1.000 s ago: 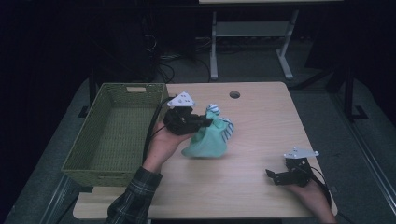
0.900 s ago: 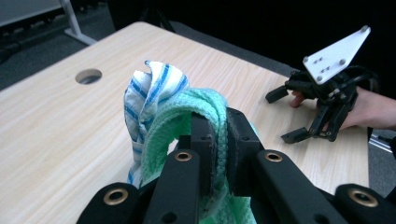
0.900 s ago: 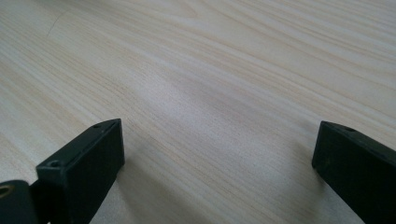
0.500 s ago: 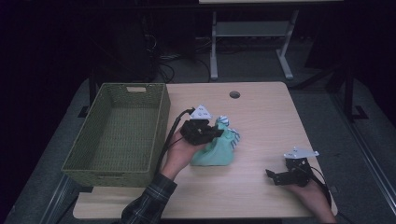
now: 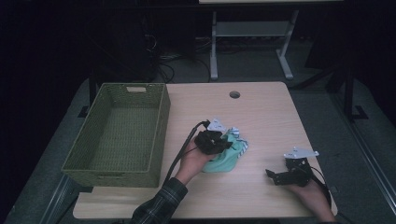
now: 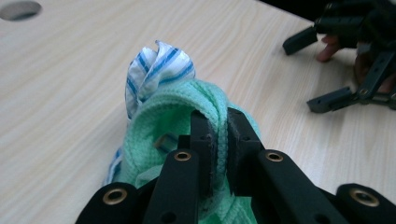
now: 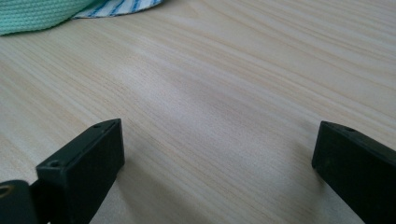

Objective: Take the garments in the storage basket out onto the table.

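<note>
A mint green knitted cloth [image 5: 227, 157] with a blue-and-white striped cloth [image 5: 236, 134] bundled in it lies on the wooden table [image 5: 261, 112], right of the basket. My left gripper [image 5: 215, 141] is down on the bundle; its jaws are shut on a fold of the green cloth [image 6: 187, 107], with the striped cloth [image 6: 156, 65] sticking up behind. My right gripper [image 5: 273, 176] rests near the table's front right, open, nothing but bare tabletop between its fingers [image 7: 84, 158]. The green cloth's edge [image 7: 32, 16] shows at the top left of the right gripper view.
A green woven basket [image 5: 159, 126] stands empty on the table's left side. A round cable hole [image 5: 234, 94] sits near the far edge. Dark floor and a table frame [image 5: 252, 32] lie beyond. The right gripper [image 6: 355, 70] shows at the far right of the left gripper view.
My left gripper has carried the cloth bundle down and toward the front of the table, where the bundle now rests on the wood. The right gripper has stayed put.
</note>
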The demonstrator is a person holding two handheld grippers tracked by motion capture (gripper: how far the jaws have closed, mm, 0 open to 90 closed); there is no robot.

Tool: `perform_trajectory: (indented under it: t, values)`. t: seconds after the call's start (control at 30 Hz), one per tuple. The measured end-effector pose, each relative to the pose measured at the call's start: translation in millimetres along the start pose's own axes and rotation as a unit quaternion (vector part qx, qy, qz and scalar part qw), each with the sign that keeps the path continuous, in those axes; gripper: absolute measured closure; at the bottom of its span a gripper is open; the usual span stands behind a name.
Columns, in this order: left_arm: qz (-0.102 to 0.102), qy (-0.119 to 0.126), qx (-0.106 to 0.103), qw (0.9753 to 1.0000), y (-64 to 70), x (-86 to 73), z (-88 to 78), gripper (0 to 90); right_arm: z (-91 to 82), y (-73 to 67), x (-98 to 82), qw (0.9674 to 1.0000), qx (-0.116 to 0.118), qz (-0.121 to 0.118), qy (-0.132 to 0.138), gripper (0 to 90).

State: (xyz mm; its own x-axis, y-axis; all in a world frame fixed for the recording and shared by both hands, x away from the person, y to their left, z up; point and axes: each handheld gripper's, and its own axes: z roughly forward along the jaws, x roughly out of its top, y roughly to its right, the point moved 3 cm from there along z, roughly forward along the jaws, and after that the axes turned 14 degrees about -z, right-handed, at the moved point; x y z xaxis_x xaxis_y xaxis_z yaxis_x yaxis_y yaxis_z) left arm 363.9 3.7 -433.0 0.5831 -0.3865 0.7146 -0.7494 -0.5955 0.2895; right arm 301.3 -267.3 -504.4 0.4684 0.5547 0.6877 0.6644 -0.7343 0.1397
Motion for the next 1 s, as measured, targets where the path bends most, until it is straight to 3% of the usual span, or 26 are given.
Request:
perform_trajectory:
  t: [0.27,0.43,0.6,0.77,0.87,1.0]
  values:
    - [0.005,-0.018,-0.009,0.9998,5.9,-8.8,25.0,80.6,-0.1,-0.1,0.0,1.0,0.0,0.0,0.0,2.1]
    - [0.007,-0.025,-0.015,0.9996,4.3,-12.2,29.2,72.3,-0.1,-0.2,0.0,1.0,0.0,0.0,-0.001,2.1]
    - [0.01,-0.009,-0.016,0.9998,2.9,-6.5,9.6,56.9,-0.1,-0.1,0.0,1.0,0.0,0.0,-0.001,2.1]
    - [0.013,0.005,-0.011,0.9998,-5.1,-5.9,-14.8,54.1,0.0,-0.1,0.0,1.0,0.0,0.0,0.0,2.0]
    - [0.008,0.017,-0.001,0.9998,-12.1,-10.3,-28.4,57.7,-0.1,-0.2,0.1,1.0,0.001,0.001,0.0,2.0]
    - [-0.004,0.021,0.003,0.9998,-22.6,-20.0,-41.6,73.8,0.1,0.3,0.0,1.0,-0.001,-0.002,0.001,2.0]
